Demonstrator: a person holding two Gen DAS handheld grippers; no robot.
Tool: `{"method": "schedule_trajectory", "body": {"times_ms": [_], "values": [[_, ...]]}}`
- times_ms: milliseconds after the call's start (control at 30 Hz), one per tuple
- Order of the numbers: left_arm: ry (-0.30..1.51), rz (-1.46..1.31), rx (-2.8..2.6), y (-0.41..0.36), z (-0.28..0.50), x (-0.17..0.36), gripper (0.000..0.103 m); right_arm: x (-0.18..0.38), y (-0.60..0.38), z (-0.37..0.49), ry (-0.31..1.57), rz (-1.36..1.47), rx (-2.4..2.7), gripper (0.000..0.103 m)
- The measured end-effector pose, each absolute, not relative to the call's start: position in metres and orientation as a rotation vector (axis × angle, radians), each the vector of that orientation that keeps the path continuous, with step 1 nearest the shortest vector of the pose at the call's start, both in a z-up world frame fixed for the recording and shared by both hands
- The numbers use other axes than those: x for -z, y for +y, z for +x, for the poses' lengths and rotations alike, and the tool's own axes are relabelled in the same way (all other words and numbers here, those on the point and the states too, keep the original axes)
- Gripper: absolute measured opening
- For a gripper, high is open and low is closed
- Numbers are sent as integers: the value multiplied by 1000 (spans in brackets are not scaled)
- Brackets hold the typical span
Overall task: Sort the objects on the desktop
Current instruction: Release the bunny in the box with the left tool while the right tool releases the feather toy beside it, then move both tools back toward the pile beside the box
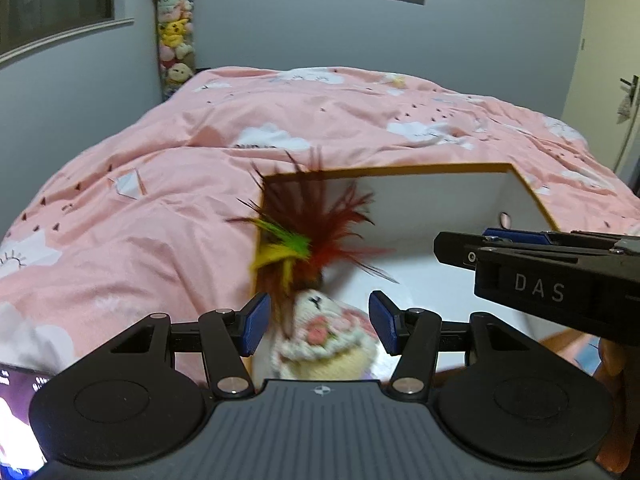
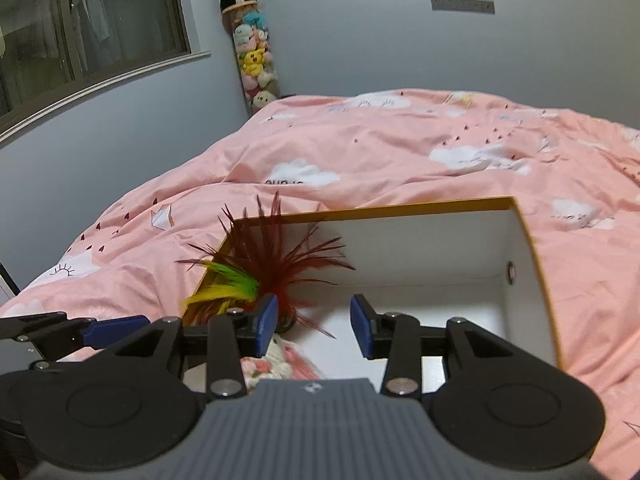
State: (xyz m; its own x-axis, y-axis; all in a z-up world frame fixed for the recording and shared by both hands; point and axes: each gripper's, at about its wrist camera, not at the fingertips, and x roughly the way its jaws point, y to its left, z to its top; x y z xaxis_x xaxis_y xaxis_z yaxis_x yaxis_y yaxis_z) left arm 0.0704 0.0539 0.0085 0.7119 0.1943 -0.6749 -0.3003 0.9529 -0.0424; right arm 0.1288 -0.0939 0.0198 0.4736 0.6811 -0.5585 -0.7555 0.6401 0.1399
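Observation:
A white box with an orange rim (image 1: 532,196) (image 2: 532,236) lies open on the pink bedding. A feather toy (image 1: 308,232) (image 2: 272,264) with red, green and yellow plumes stands in its left corner, feathers rising over the rim. Below it lies a cream knitted plush with pink flowers (image 1: 324,340) (image 2: 276,364), blurred. My left gripper (image 1: 320,326) (image 2: 120,328) is open, its pads either side of the plush in its own view but not pressing on it. My right gripper (image 2: 316,326) (image 1: 464,248) is open over the box floor, with nothing between its pads.
The pink cloud-print duvet (image 2: 440,152) covers the bed all round the box. A tall tube of plush toys (image 2: 254,60) with a panda on top stands in the room corner, beside a window (image 2: 80,20). A lit screen (image 1: 16,420) shows at lower left.

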Motion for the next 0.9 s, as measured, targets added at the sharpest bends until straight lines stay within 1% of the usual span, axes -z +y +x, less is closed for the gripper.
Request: {"method": "schedule_trajectory", "body": {"times_ms": [33, 100, 400, 600, 900], "values": [[735, -153, -265, 52, 68, -8, 64, -20, -98, 126, 612, -142, -882, 43], [760, -150, -233, 47, 66, -7, 64, -21, -107, 120, 597, -161, -880, 54], [783, -106, -178, 28, 44, -7, 64, -15, -143, 104, 630, -180, -857, 54], [813, -122, -174, 26, 34, -4, 64, -15, -166, 96, 643, -163, -832, 56], [898, -174, -105, 27, 22, 6, 64, 3, -185, 88, 718, -183, -793, 56]]}}
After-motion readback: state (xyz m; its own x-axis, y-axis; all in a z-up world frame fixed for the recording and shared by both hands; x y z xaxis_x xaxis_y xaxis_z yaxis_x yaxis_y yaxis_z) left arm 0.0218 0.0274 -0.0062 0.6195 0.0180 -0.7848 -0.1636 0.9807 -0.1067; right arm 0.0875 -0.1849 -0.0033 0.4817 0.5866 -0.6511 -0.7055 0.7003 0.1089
